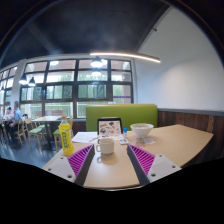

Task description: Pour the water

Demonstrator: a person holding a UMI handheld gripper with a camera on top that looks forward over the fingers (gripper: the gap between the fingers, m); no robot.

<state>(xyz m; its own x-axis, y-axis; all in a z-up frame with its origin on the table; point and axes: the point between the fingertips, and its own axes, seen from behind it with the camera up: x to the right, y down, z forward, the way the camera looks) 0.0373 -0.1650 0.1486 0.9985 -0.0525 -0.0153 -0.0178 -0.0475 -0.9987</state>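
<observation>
A white mug point(105, 146) is seen on the table point(180, 140), just ahead of the spread fingers of the gripper point(110, 158); nothing is gripped. Approach seems underway; the yellow bottle point(66, 137), far left, probably needs grasping next.

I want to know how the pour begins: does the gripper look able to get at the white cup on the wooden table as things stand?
Probably yes. The white cup stands on the wooden table just ahead of the open gripper, between its fingers, with nothing in between. The yellow bottle stands off to one side.
</observation>
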